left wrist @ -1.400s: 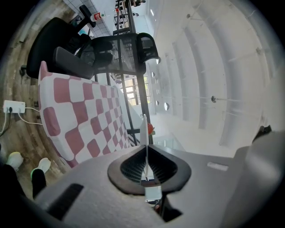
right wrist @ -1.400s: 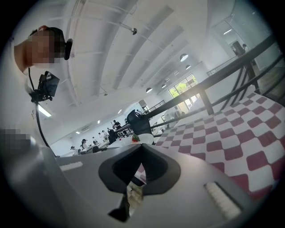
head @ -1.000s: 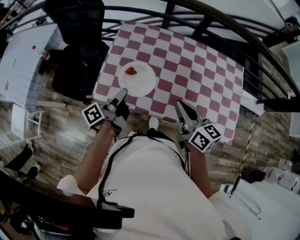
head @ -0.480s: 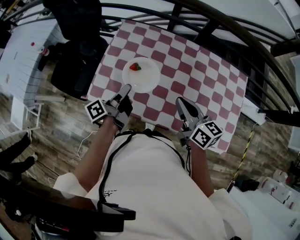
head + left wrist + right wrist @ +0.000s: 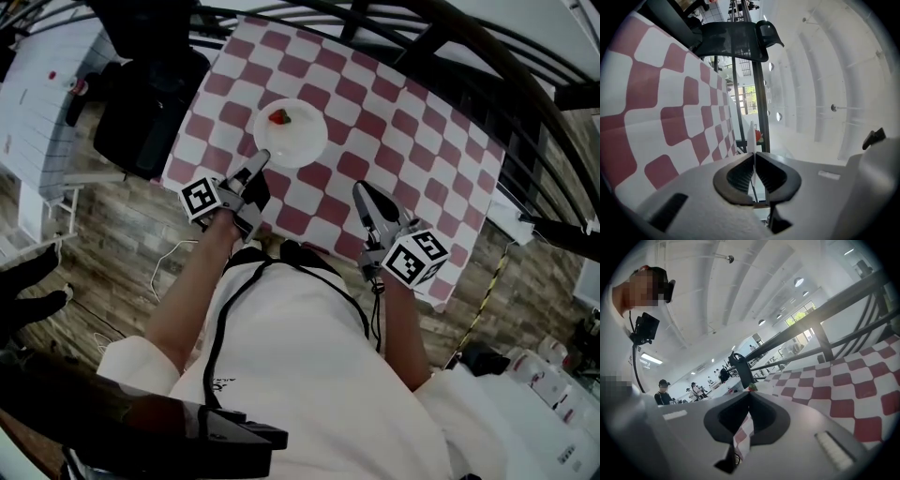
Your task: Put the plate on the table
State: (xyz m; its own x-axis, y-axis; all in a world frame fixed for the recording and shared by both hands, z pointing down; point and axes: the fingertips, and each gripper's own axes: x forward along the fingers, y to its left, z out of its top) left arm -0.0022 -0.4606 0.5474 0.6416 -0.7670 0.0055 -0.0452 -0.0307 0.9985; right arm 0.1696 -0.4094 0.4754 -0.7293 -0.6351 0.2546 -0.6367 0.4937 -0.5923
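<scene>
A white plate (image 5: 298, 141) with a red strawberry (image 5: 279, 117) on it lies over the red-and-white checked tablecloth (image 5: 403, 141), near the table's left front corner. My left gripper (image 5: 262, 157) reaches to the plate's near rim. In the left gripper view the plate (image 5: 751, 133) shows edge-on, its thin rim pinched between the shut jaws of the left gripper (image 5: 753, 153). Whether the plate rests fully on the cloth I cannot tell. My right gripper (image 5: 361, 191) hovers over the table's front edge, shut and empty, with its tips (image 5: 749, 393) pointing towards the strawberry (image 5: 751, 388).
A black office chair (image 5: 150, 103) stands close to the table's left side, with a white table (image 5: 37, 103) beyond it. Dark metal rails (image 5: 450, 42) arch over the table's far side. Wooden floor (image 5: 112, 244) lies at the near left.
The left gripper and the plate have moved farther in over the checked cloth. The right gripper has kept its place at the front edge.
</scene>
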